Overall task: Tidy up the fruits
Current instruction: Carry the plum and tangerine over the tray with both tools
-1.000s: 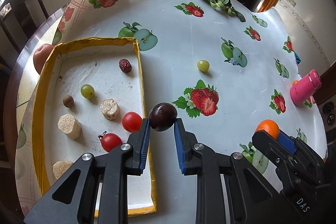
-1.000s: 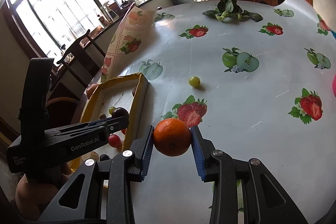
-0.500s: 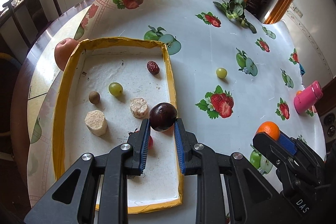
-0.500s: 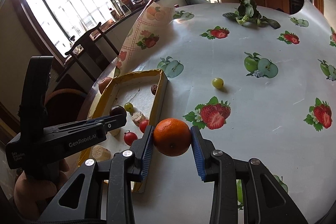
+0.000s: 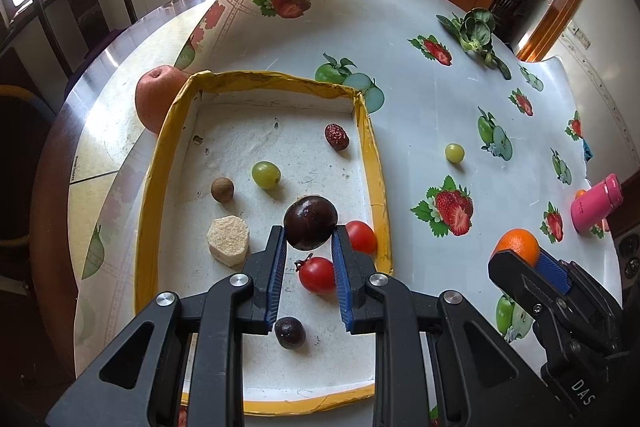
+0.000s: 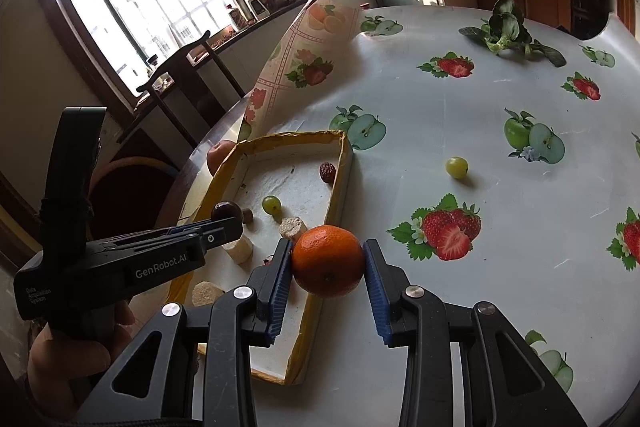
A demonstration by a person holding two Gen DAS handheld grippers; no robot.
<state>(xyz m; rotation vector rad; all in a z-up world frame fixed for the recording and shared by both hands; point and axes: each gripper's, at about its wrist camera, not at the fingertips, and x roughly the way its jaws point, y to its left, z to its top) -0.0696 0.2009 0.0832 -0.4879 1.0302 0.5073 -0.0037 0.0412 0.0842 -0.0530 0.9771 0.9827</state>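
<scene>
The dark purple, glossy round plum (image 5: 310,223) sits pinched between the blue ribbed pads of the left gripper (image 5: 309,241), just right of centre in the left wrist view, held above the white floor of the yellow-rimmed shallow cardboard tray (image 5: 376,163). Its skin looks smooth and slippery and its flesh probably soft, so a light squeeze across the widest part, as now, seems right; harder pressure could bruise it.

The bright orange mandarin (image 6: 328,261) is clamped at its middle by the right gripper (image 6: 326,267), low centre in the right wrist view, over the tray's near right wall. It looks light, with a dimpled peel that grips well but gives a little.

The left gripper points forward and down over the tray; two red cherry tomatoes (image 5: 318,275) and a small dark grape (image 5: 289,332) lie beneath it. The right gripper is angled toward the tray edge from the worktop (image 6: 500,227) side.
</scene>
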